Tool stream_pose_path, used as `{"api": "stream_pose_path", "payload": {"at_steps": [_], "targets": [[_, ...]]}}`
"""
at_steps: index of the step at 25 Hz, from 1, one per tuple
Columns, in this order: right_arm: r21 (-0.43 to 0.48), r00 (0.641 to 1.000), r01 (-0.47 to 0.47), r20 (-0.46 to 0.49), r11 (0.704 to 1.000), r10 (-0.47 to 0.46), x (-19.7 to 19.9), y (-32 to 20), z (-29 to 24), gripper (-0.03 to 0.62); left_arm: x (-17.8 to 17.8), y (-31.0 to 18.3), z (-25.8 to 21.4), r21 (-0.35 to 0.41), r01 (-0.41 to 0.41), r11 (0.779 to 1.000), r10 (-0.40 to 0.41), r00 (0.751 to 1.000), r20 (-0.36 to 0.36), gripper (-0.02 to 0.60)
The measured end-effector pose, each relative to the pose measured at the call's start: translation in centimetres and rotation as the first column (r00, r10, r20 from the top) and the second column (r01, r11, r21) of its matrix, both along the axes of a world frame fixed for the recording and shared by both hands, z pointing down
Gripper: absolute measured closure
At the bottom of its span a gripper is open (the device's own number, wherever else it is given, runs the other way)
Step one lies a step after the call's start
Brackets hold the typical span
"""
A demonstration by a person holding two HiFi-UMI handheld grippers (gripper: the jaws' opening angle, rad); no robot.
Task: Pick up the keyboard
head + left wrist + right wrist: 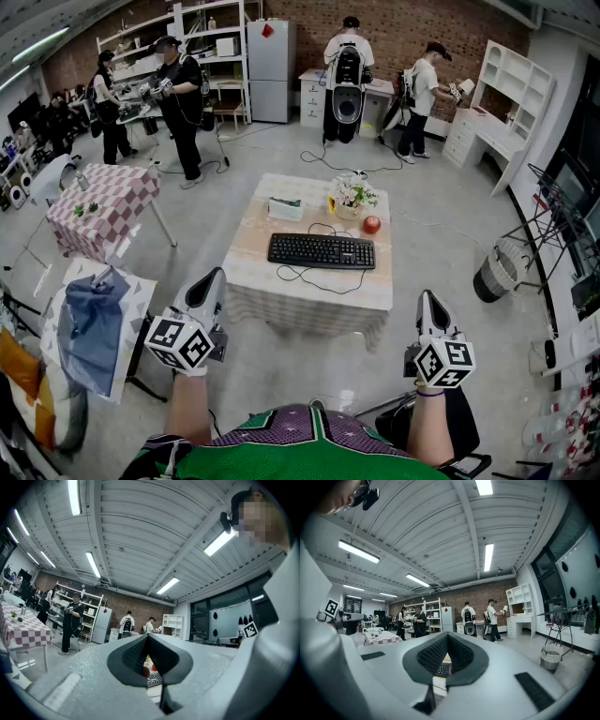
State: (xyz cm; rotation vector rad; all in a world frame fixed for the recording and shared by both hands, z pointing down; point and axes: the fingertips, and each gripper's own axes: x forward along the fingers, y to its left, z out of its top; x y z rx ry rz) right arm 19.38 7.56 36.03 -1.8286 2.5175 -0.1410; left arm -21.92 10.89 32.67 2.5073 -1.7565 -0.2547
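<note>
Hovering level short of the worktop, the left tool has its jaws pressed together on nothing. Ahead of both tools and between them, the black keyboard lies flat on the worktop. It looks light, stiff and long, and would likely tip if lifted by one end, so pinching both short edges seems best. The right tool is likewise closed and empty.

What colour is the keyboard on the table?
Black. The flat rectangular plastic keyboard shows best in the head view.
</note>
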Motion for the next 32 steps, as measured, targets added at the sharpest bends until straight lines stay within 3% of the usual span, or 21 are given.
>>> {"api": "stream_pose_path", "payload": {"at_steps": [13, 32], "targets": [[-0.002, 1.0, 0.004, -0.02, 1.0, -0.004, -0.8, -0.1, 0.3, 0.595, -0.8, -0.1, 0.4, -0.011, 0.027, 1.0, -0.027, 0.999, 0.02, 0.565], [0.007, 0.996, 0.076, 0.043, 0.997, -0.077, -0.1, -1.9, -0.1, 0.594, 1.5, -1.1, 0.3, -0.012, 0.009, 1.0, -0.009, 1.0, 0.009, 0.565]]}}
